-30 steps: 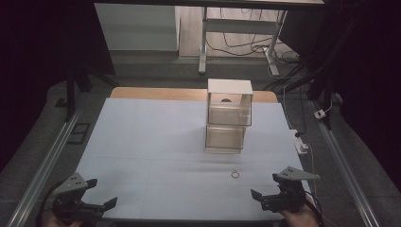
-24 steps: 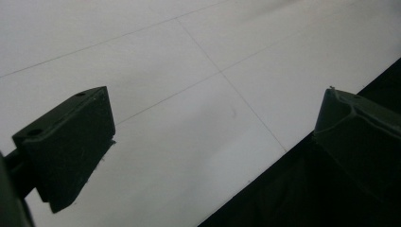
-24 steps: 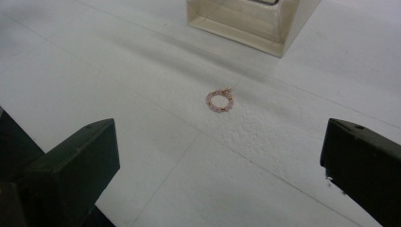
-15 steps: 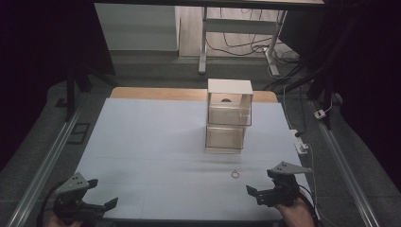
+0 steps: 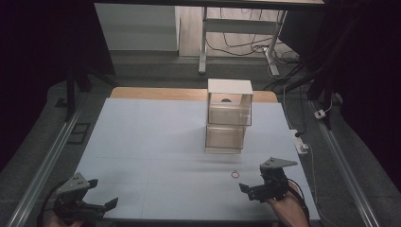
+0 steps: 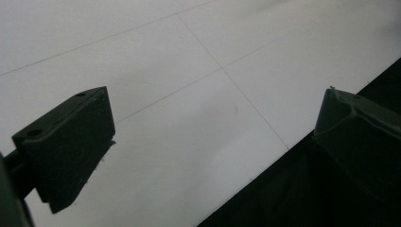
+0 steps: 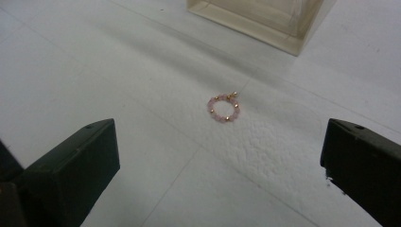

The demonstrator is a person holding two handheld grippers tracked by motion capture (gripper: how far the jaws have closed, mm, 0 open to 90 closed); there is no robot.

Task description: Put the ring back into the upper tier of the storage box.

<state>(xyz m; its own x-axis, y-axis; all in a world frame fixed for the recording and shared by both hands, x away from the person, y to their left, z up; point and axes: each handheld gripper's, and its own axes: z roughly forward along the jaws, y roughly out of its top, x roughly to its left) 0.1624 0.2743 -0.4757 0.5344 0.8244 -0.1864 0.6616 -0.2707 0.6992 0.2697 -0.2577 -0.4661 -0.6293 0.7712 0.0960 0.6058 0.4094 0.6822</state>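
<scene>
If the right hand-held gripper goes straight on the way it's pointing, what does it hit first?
Most likely the small pink bead ring, lying on the white table between the open jaws of the right hand-held gripper. The clear box stands beyond it. Depth is hard to judge.

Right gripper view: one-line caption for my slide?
Open right gripper aimed at a small pink beaded ring lying flat on the white table.

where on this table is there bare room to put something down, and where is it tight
Free: the pale sheet left of the stacked clear plastic boxes, up to the left gripper. Tighter: the near right, where the small pink bead ring lies between the boxes and the open right gripper.
</scene>
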